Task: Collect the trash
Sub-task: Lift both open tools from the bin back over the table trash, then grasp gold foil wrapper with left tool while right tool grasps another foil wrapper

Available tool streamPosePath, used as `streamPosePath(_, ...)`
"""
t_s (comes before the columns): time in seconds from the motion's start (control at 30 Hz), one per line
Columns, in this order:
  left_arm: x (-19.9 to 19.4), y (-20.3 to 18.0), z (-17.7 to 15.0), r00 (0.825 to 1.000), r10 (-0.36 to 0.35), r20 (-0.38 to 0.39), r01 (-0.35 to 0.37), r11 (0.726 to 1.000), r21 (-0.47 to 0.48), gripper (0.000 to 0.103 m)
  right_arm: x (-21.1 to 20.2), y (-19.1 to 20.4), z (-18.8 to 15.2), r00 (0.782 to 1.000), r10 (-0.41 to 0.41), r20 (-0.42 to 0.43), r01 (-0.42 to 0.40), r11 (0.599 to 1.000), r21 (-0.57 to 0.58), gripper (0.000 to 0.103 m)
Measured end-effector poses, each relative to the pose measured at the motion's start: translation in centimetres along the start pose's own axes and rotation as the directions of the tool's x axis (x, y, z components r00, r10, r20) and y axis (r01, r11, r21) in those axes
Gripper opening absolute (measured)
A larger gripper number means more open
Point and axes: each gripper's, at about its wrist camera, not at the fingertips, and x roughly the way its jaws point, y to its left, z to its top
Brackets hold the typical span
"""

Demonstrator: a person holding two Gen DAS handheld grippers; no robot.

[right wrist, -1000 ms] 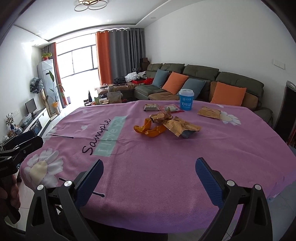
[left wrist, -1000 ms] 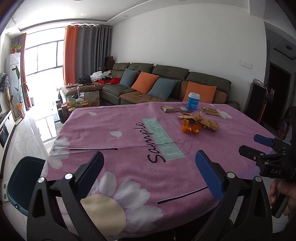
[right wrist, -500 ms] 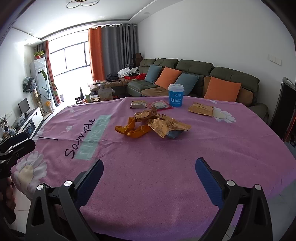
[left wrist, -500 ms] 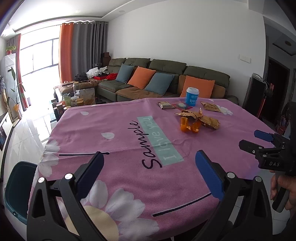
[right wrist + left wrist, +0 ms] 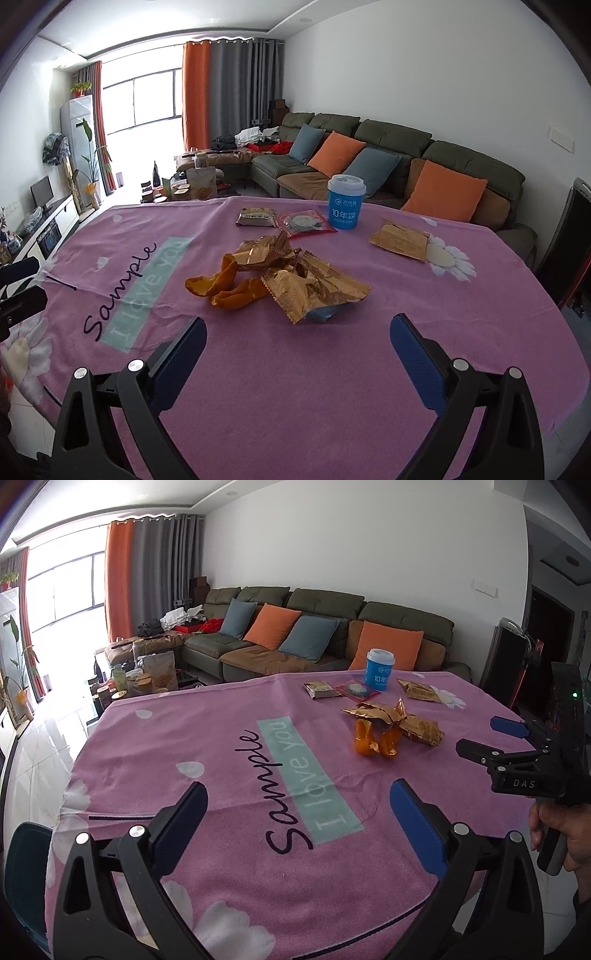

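both grippers, left [image 5: 295, 819] & right [image 5: 297, 350], jaws apart, empty. risk: crumpled gold wrapper [image 5: 314, 288] overlaps orange peel [image 5: 221, 286], so a pinch may drag both or slip.

- we saw the left gripper [image 5: 297, 823] as a black plastic frame with triangular cut-outs, silver screws at its pivots and dark blue pads on its fingers [image 5: 415, 823].
- the right gripper [image 5: 297, 358] had the same build: black arms, round silver screw heads, blue textured pads.
- from the left wrist camera, its body bore white "das" lettering and a small green light.
- a hand [image 5: 565, 834] gripped its grey handle; a dark sleeve showed below.
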Motion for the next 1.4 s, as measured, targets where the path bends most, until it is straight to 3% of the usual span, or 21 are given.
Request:
streamPosePath(0.2, 2.8, -0.6, 1.3, 0.999, -0.026, -0.025, 0.026, 1.0, 0.004, 0.097, 3.3, -0.6, 1.2, 0.999, -0.017, -0.043, 0.014, 0.996, -0.088, 0.094)
streamPosePath(0.5, 7.0, -1.7, 3.1, 0.997, -0.061, -0.055, 0.062, 0.998, 0.016, 0.097, 6.2, 0.0, 1.8, 0.996, 0.0, -0.094, -0.02, 0.977, -0.212, 0.08)
streamPosePath(0.8, 10.0, -3.0, 5.3, 0.995, -0.084, -0.051, 0.085, 0.996, 0.035, 0.097, 8.0, -0.2, 1.8, 0.988, 0.042, -0.149, -0.079, 0.964, -0.252, 0.047)
streamPosePath(0.83, 10.3, -3.1, 5.5, 0.995, -0.088, -0.051, 0.09, 0.995, 0.04, 0.097, 8.2, -0.3, 1.8, 0.987, 0.045, -0.155, -0.084, 0.964, -0.252, 0.039)
streamPosePath(1.03, 12.5, -4.8, 7.7, 0.991, -0.121, -0.049, 0.126, 0.987, 0.098, 0.097, 8.5, -1.3, 1.8, 0.983, 0.084, -0.165, -0.115, 0.976, -0.186, 0.022)
streamPosePath(1.27, 16.0, -9.1, 10.1, 0.985, -0.153, -0.074, 0.166, 0.961, 0.219, 0.097, 7.3, -3.9, 2.1, 0.989, 0.1, -0.11, -0.103, 0.994, -0.023, 0.019)
streamPosePath(1.4, 18.7, -11.3, 10.5, 0.977, -0.169, -0.129, 0.199, 0.94, 0.277, 0.097, 6.8, -5.0, 1.8, 0.991, 0.095, -0.093, -0.092, 0.995, 0.032, 0.017)
